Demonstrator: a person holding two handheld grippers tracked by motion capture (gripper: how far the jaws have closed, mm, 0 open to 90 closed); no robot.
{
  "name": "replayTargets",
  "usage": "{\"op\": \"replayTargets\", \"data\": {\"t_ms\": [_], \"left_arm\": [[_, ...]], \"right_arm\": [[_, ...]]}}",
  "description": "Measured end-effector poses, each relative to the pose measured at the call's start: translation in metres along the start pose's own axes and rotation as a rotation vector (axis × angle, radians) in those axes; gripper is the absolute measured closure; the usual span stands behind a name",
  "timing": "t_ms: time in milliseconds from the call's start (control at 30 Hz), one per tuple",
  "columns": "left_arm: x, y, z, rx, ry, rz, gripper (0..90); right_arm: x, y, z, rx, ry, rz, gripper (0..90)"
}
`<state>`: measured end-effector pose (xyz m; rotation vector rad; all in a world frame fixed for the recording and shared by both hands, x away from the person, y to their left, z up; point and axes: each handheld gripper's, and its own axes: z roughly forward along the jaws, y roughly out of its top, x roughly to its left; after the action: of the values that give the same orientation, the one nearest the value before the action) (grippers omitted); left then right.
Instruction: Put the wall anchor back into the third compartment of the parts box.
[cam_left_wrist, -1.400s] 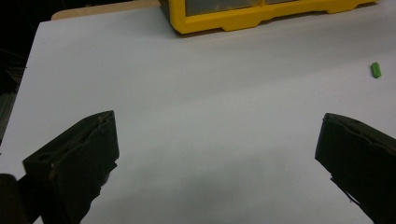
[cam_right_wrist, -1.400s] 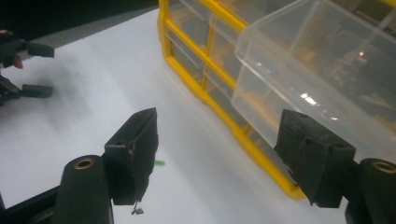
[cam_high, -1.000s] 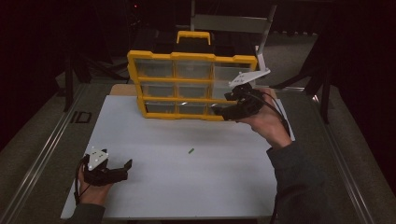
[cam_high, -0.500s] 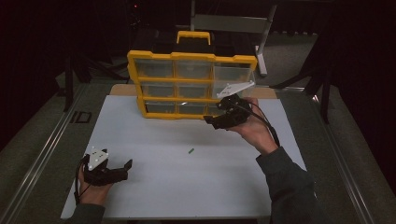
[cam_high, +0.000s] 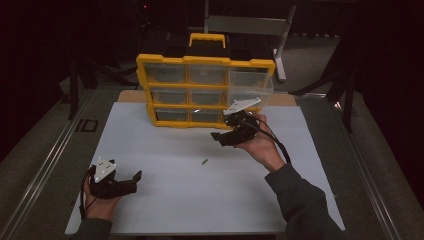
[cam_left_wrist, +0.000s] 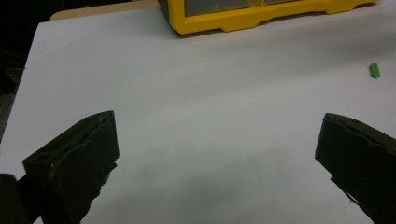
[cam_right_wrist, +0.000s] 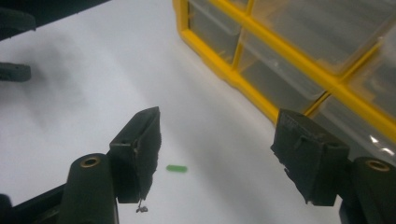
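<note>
Right tool (cam_high: 223, 137) jaws apart, empty, hovering above the green piece (cam_high: 204, 161), which lies at its 7 o'clock on the white worktop (cam_high: 165, 200). Step: approach. Next: drop and straddle it. Left tool (cam_high: 131, 181) apart, idle.
</note>
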<state>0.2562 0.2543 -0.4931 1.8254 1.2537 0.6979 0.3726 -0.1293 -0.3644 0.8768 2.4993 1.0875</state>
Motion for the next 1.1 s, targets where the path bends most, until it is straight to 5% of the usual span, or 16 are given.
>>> {"op": "replayTargets", "data": {"t_ms": [700,1100], "left_arm": [[0.000,0.000,0.000,0.000,-0.003,0.000,0.1],[0.000,0.000,0.000,0.000,-0.003,0.000,0.1]], "right_arm": [[0.009,-0.029,0.044,0.104,0.007,-0.004,21.2],[0.005,-0.039,0.062,0.111,-0.069,0.003,18.9]]}}
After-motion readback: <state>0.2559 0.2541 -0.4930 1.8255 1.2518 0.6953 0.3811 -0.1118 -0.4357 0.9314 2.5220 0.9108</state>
